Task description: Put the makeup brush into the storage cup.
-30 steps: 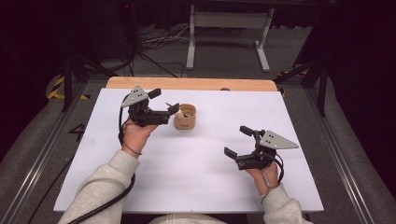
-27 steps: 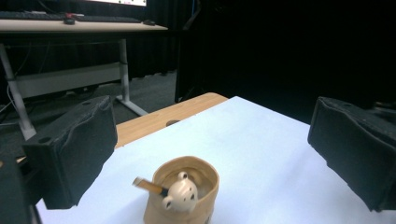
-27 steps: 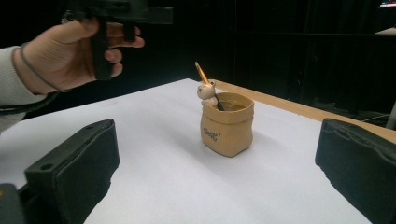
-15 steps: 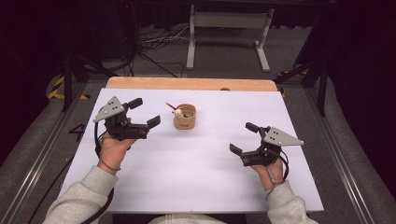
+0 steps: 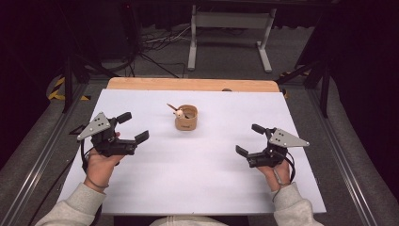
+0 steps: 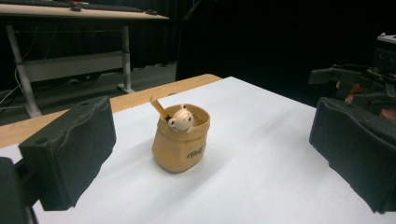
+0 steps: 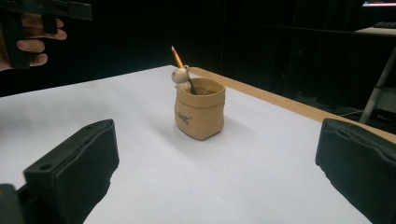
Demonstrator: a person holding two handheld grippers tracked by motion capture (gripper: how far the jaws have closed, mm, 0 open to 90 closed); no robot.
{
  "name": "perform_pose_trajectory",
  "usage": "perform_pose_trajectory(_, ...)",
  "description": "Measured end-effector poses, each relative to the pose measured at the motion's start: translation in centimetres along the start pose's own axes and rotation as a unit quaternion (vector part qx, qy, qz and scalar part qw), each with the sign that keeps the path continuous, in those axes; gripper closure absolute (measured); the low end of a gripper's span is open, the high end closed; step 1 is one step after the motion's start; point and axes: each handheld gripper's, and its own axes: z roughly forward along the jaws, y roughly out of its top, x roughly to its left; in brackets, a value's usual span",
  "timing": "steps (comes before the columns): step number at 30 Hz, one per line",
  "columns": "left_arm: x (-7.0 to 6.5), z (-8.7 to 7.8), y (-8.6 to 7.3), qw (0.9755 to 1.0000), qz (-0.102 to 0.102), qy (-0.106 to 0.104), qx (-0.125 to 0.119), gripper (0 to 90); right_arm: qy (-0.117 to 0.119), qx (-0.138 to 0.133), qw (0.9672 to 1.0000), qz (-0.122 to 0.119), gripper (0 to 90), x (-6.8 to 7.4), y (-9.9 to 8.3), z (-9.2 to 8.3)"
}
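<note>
A small tan pouch-shaped holder [image 5: 186, 118] [image 6: 181, 145] [image 7: 201, 115] stands upright on the white table [image 5: 197, 183], slightly behind its middle. A pencil [image 7: 177, 58] [image 6: 157, 107] [image 5: 171, 108] and a small cream bear figure [image 6: 180, 119] [image 7: 180, 76] stick out of it. My left gripper [image 5: 133, 127] [image 6: 205, 158] hovers at the table's left, open, jaws wide apart and empty, aimed at the holder. My right gripper [image 5: 251, 139] [image 7: 215, 172] is at the table's right, also open and empty, facing the holder from the other side. Both are well apart from it.
A wooden strip [image 5: 193, 84] runs along the table's far edge. Beyond it stand a white metal frame [image 5: 228, 33] and floor cables [image 5: 155, 42]. Dark rails flank the table. In the left gripper view the other gripper [image 6: 359, 84] shows at the far right.
My left gripper has pulled back from beside the holder, leftward and toward the person. The pencil and bear now stand out of the holder. My right gripper drifted slightly right.
</note>
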Motion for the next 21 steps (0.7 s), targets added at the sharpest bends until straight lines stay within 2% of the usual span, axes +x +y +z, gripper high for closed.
perform_pose_trajectory(9, -0.1, -1.3, -1.7, 0.9999, 0.009, 0.006, 0.006, 1.4, 0.001, 0.008, 0.9999, -0.008, 0.0, -0.1, -0.6, -0.1)
perform_pose_trajectory(11, 0.0, -1.7, -2.5, 1.0000, -0.004, 0.006, 0.005, 1.4, 0.000, 0.012, 0.9999, -0.008, 0.0, -0.1, -0.8, -0.2)
perform_pose_trajectory(17, 0.3, -2.2, -3.5, 0.9999, -0.007, 0.012, 0.007, 1.5, 0.000, 0.014, 0.9999, -0.006, 0.0, -0.1, -1.4, -0.4)
perform_pose_trajectory(21, 0.2, -2.5, -4.5, 0.9998, -0.002, 0.017, 0.008, 1.5, -0.001, 0.010, 0.9999, -0.005, 0.0, 0.0, -1.6, -0.6)
